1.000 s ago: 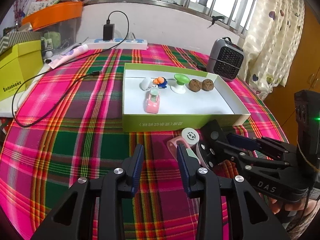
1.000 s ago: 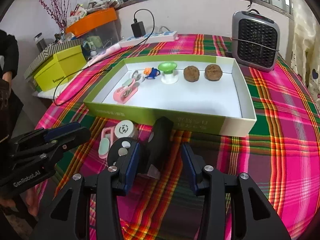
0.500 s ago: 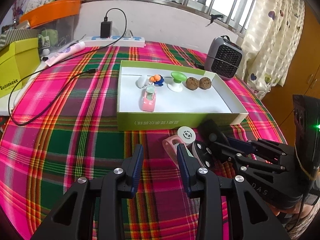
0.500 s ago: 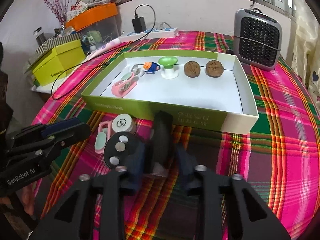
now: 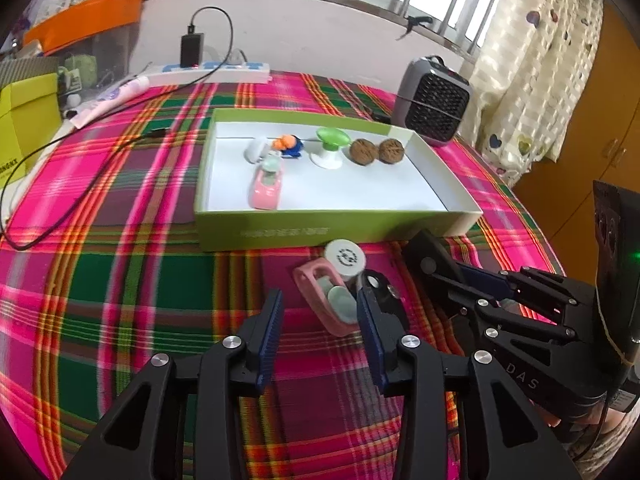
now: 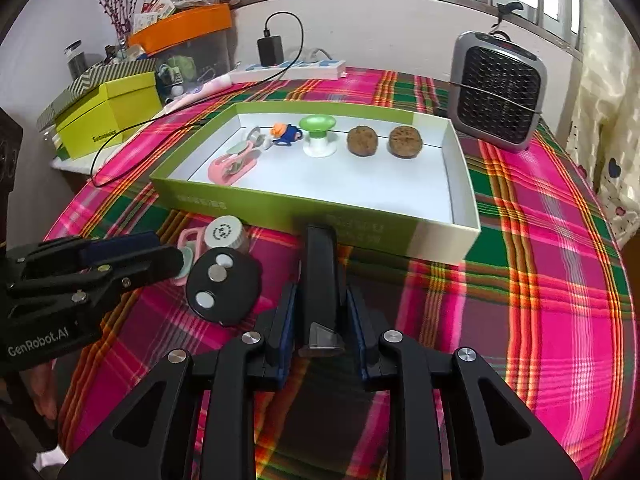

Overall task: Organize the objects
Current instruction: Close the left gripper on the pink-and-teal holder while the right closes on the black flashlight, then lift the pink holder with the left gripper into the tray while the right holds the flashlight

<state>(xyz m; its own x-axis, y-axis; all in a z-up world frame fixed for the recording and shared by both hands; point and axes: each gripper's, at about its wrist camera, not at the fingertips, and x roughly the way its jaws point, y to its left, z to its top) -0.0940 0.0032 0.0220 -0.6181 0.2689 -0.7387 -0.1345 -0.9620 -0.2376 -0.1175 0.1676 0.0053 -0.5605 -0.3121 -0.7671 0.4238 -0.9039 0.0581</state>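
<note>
My right gripper (image 6: 320,320) is shut on a long black bar (image 6: 320,272) that lies on the plaid cloth just in front of the green box (image 6: 280,204). My left gripper (image 5: 320,320) is low over the cloth and its jaws are opening. A pink clip with a mint pad (image 5: 332,304) lies between its fingertips, and the pads do not press on it. Beside the clip stand a white-capped round jar (image 5: 344,256) and a black disc with silver studs (image 6: 222,284). Inside the box lie another pink clip (image 6: 232,164), a small orange and blue toy (image 6: 284,134), a green-topped white knob (image 6: 318,136) and two walnuts (image 6: 362,141).
A grey fan heater (image 6: 496,88) stands behind the box at the right. A power strip (image 5: 212,72) with a charger and a black cable (image 5: 72,192) runs along the back left. A yellow-green box (image 6: 108,112) and an orange-lidded bin (image 6: 188,28) sit at the far left.
The right gripper's jaws closed onto the black bar. The left gripper's jaws widened a little and now frame the pink clip.
</note>
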